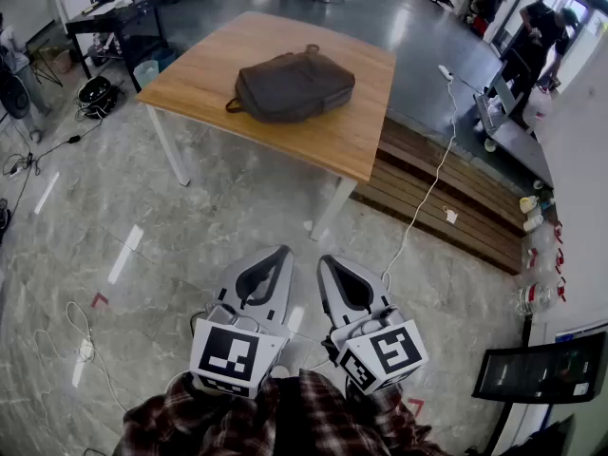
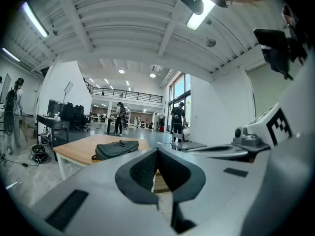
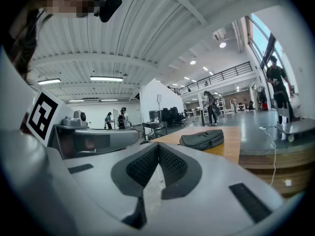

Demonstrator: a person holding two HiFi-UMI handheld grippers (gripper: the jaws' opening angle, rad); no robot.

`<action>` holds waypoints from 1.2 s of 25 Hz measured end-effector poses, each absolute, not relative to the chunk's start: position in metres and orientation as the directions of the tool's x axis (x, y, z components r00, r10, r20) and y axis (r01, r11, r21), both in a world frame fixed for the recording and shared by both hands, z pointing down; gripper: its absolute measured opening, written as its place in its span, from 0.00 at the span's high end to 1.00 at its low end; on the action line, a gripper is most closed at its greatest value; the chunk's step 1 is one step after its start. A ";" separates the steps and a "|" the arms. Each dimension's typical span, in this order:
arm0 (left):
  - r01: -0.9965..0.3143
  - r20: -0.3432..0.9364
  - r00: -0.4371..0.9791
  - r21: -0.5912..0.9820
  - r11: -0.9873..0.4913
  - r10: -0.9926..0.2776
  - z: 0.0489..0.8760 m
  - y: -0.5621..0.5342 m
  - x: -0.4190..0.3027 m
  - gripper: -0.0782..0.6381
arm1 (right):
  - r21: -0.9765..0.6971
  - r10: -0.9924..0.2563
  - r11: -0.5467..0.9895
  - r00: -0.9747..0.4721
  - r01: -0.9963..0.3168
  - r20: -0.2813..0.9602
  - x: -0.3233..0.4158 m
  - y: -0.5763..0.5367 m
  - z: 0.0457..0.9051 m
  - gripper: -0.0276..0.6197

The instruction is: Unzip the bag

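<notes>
Bench (image 1: 332, 141) well ahead holds a soft, slumped bag (image 1: 294, 85); left hand-held gripper (image 1: 281, 252) and right hand-held gripper (image 1: 326, 259) closed, empty; I'd pin fabric, pull zip tab.

Left gripper (image 1: 283, 251) and right gripper (image 1: 325, 259) side by side near the torso, jaws together

Matt, slightly creased dark cloth on the bag (image 1: 294, 85); smooth pale wood with a soft sheen on the counter (image 1: 353, 141). Glossy veined stone on the floor (image 1: 190, 226). Smooth matt grey plastic on the left hand-held gripper (image 1: 282, 250) and the right hand-held gripper (image 1: 323, 258), with rough ribbed black pads (image 2: 141, 170).
</notes>
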State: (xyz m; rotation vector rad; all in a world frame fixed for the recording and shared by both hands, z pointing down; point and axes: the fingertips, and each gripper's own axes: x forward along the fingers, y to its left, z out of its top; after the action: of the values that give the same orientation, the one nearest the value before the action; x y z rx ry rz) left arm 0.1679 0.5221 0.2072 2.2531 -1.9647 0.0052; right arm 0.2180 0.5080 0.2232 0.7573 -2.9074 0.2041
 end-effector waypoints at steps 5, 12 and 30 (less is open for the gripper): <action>-0.984 0.090 0.155 0.101 -0.146 -0.984 0.198 0.474 0.107 0.88 | -0.090 -0.484 0.862 -0.862 -0.499 0.152 0.155 0.457 0.216 0.94; -0.983 0.099 0.160 0.107 -0.149 -0.982 0.200 0.422 0.027 0.88 | -0.121 -0.514 0.836 -0.842 -0.535 0.164 0.086 0.406 0.226 0.94; -0.988 0.147 0.105 0.125 -0.086 -0.984 0.236 0.207 -0.083 0.88 | -0.127 -0.481 0.850 -0.853 -0.510 0.204 -0.019 0.176 0.253 0.94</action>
State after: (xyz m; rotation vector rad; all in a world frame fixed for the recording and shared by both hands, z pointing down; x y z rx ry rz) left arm -0.0831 0.2075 0.2355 2.1832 -1.9821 0.0376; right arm -0.0192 0.1763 0.2526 0.7727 -2.8625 0.2644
